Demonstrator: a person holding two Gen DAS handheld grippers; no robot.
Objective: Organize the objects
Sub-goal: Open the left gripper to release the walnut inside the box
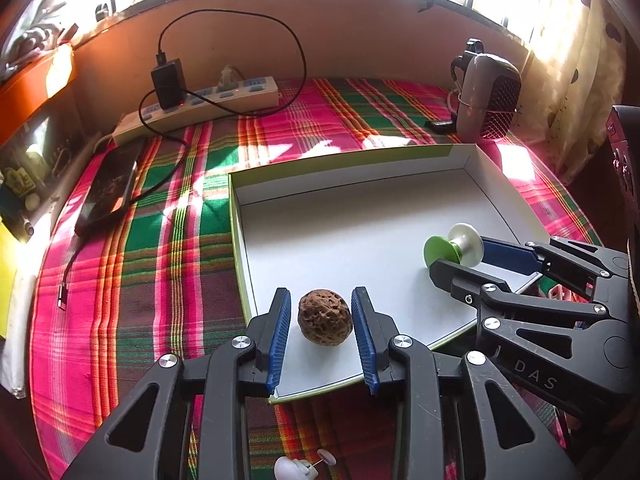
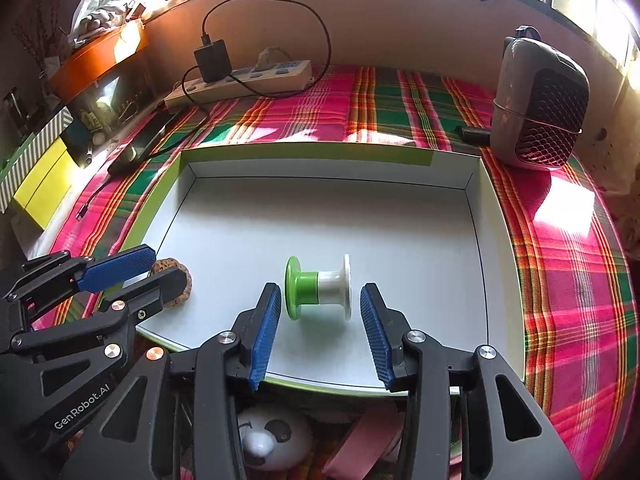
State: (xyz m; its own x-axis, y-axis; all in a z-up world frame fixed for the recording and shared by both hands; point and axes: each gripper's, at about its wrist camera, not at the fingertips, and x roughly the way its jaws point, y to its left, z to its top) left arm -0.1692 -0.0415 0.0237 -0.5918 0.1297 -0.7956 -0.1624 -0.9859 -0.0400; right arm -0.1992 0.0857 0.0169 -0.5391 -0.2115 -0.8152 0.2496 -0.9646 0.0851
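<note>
Walnut and spool well apart in tray, on tablecloth.

brown walnut, green-white spool, plaid cloth

Looks like a home room, prob. a bedroom or living area: a worktop under a pink/green plaid cloth sits by a sunlit window w/ a curtain. Household clutter around: power strip w/ charger, phone, small heater, panda toy.
</note>
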